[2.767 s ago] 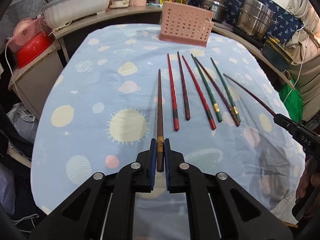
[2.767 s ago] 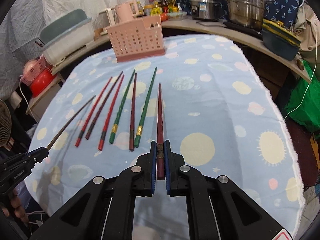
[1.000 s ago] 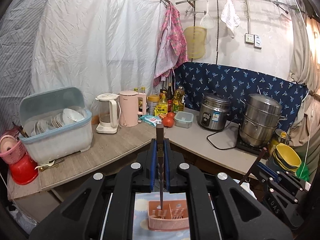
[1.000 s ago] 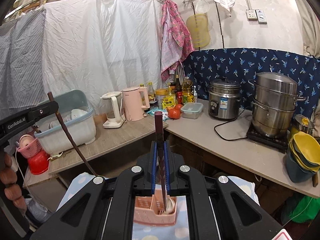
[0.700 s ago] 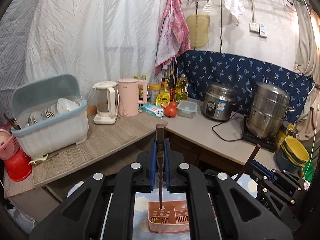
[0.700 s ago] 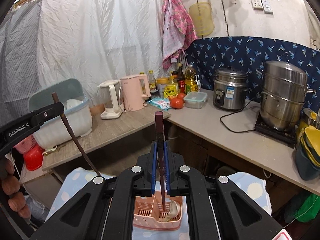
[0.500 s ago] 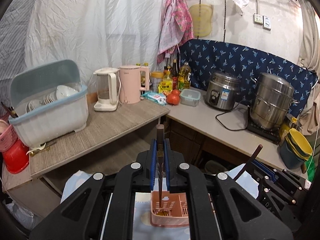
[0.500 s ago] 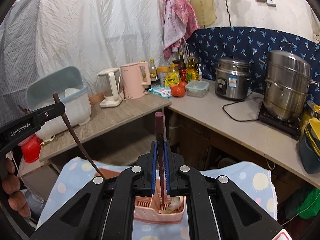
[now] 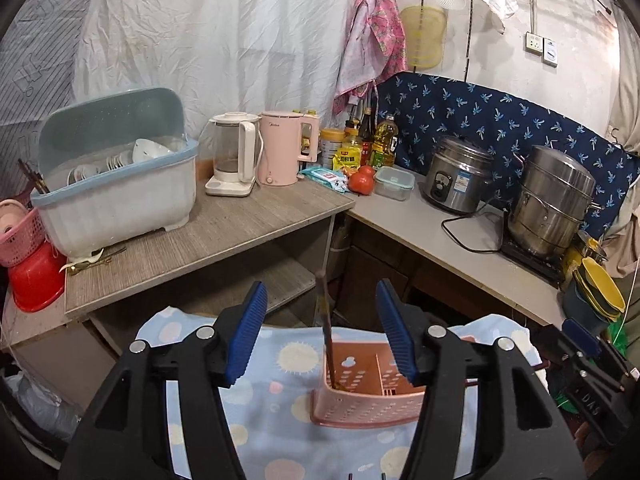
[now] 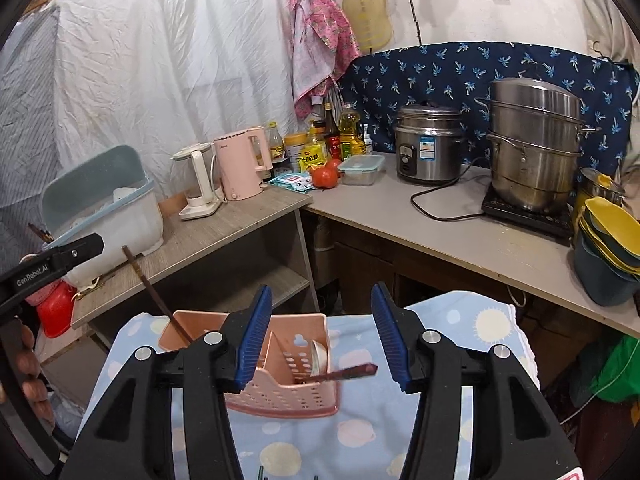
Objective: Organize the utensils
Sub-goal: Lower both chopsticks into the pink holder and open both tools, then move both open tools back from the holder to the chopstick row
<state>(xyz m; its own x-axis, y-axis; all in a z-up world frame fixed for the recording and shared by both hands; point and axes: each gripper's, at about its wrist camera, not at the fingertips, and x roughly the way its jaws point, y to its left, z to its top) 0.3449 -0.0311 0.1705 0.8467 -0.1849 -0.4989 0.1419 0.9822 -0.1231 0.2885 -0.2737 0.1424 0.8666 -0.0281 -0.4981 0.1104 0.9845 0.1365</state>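
**Mei:** Chopsticks first: where are the two that matter?

**Jun:** Both are in the pink basket on the bench. In the left wrist view a dark chopstick stands nearly upright in the basket's left compartment, between the blue pads of the left gripper but touching neither. The jaws are opening, so nothing holds it.

**Mei:** And the right side?

**Jun:** The right gripper is opening too, with nothing pressed between its pads. Its reddish chopstick lies tilted low across the right compartment, its end poking out past the basket wall, beside a white spoon.

**Mei:** So what could go wrong?

**Jun:** I'd judge the reddish one the bigger risk. It leans far over the rim, and a nudge from a withdrawing finger could lever it out onto the cloth. The upright one could topple against a pad and get dragged up as the left gripper pulls back.

**Mei:** Anything else?

**Jun:** The basket looks light. Catching its rim with a finger might tip it, spilling both. More chopstick tips show at the bottom edge, so work remains.
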